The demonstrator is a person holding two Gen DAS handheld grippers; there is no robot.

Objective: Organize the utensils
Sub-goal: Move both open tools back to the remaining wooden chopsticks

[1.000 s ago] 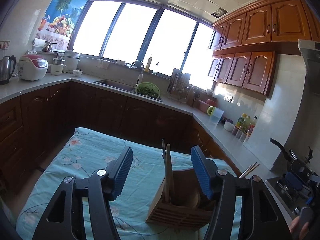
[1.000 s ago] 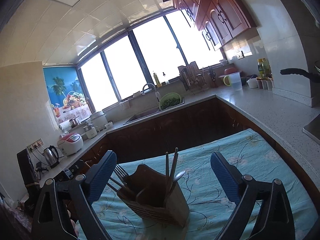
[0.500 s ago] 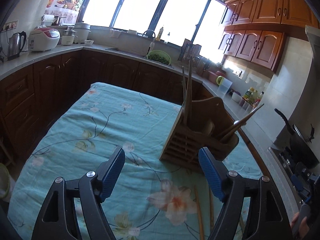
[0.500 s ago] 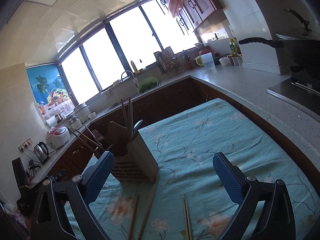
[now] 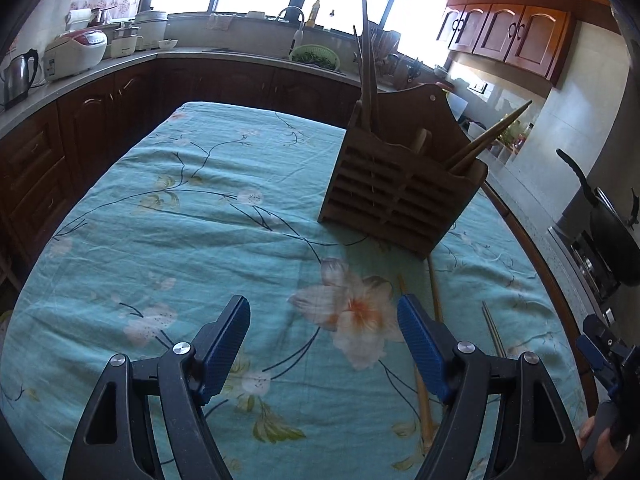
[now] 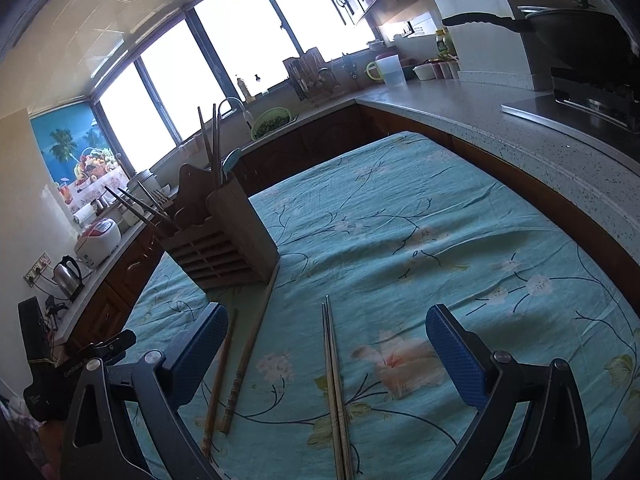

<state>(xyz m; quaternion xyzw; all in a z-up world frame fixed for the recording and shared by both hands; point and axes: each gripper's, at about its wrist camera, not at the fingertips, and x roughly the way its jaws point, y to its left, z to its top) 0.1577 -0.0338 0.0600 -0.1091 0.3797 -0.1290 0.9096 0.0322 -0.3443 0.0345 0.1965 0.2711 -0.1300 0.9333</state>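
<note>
A slatted wooden utensil holder [image 5: 400,196] stands on the teal flowered tablecloth [image 5: 200,216], with chopsticks and a spoon sticking out of it; it also shows in the right wrist view [image 6: 224,236]. Two wooden chopsticks [image 6: 244,344] and a pair of metal chopsticks [image 6: 334,384] lie on the cloth in front of the holder. The wooden ones also show in the left wrist view [image 5: 434,292]. My left gripper [image 5: 324,344] is open and empty above the cloth. My right gripper [image 6: 324,348] is open and empty, with the metal chopsticks lying between its fingers.
Dark wood cabinets and a grey counter [image 6: 520,128] wrap around the table. A wok [image 6: 560,28] sits on the stove at right. A rice cooker [image 5: 74,54] and kettle [image 5: 18,74] stand at left. A sink with a green colander [image 5: 314,56] is at the back.
Both grippers have tilted down and pulled back from the holder. The loose chopsticks on the cloth have come into view. Both grippers stay open.
</note>
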